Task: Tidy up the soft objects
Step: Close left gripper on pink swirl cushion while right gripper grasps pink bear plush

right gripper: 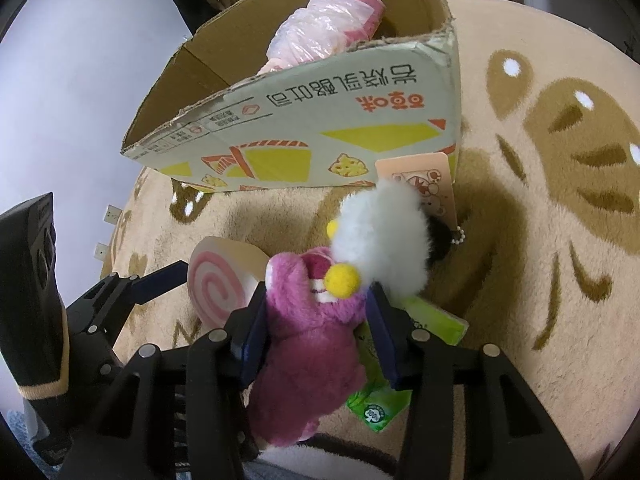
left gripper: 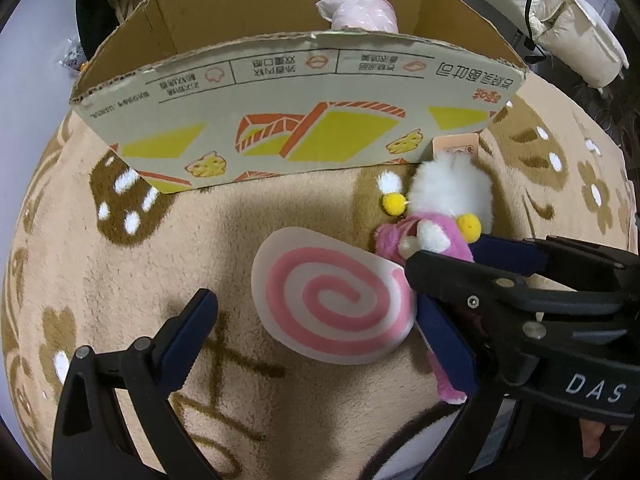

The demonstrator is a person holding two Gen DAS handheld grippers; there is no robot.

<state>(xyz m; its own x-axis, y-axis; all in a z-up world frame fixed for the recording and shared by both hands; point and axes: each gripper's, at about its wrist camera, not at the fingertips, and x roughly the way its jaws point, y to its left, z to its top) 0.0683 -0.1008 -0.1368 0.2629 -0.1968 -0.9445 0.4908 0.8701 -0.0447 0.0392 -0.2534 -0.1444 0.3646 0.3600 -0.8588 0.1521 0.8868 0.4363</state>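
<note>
The right gripper (right gripper: 316, 332) is clamped on the pink plush toy (right gripper: 304, 344), whose long axis runs back toward the wrist. The cardboard box (right gripper: 312, 132) stands just ahead — its near wall must be cleared. Beside it, the left gripper (left gripper: 316, 308) straddles the swirl cushion (left gripper: 332, 300) on the rug (right gripper: 540, 240), jaws wide — nothing held.

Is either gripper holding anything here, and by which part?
The right gripper is shut on the pink plush toy, clamped across its body. The left gripper is open around the pink swirl cushion, holding nothing.
</note>
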